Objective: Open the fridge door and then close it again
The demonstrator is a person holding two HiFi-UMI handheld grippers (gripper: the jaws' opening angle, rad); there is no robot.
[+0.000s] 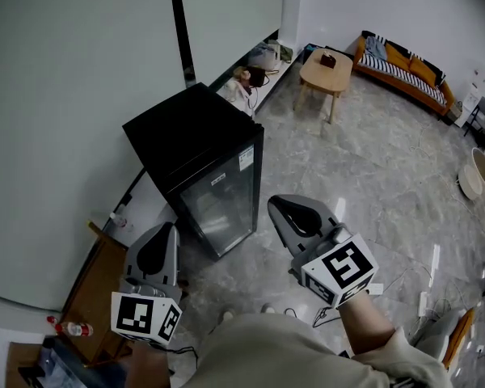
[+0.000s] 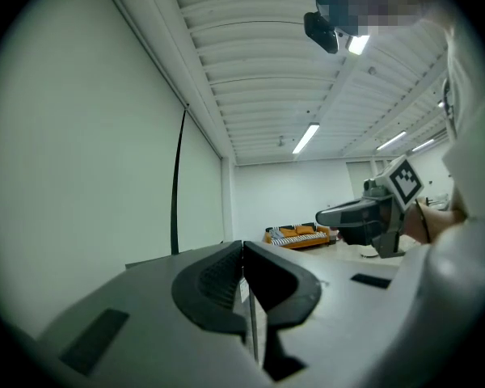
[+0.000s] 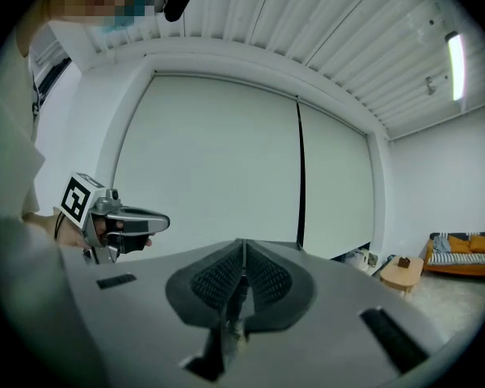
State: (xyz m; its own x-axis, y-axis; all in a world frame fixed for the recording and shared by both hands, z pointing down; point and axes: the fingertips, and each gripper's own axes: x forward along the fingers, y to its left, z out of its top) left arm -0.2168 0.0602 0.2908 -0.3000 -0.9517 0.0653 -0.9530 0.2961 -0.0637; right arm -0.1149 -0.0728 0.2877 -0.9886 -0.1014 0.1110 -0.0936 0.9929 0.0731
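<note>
Fridge (image 1: 198, 164), a small black unit with a glass door (image 1: 224, 203), stands on the marble floor (image 1: 372, 176) against the white wall (image 1: 65, 95), its door shut and facing the person (image 1: 267, 350). The left tool (image 1: 170, 228) and the right tool (image 1: 275, 204) are held near the door front, one at each side, pointing roughly level; each has its jaws pressed fully together with nothing between them.

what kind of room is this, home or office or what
Probably a lounge or break area in an office or studio: a striped sofa with orange cushions, a small wooden table, and a black glass-door mini fridge on a marble-look floor.
</note>
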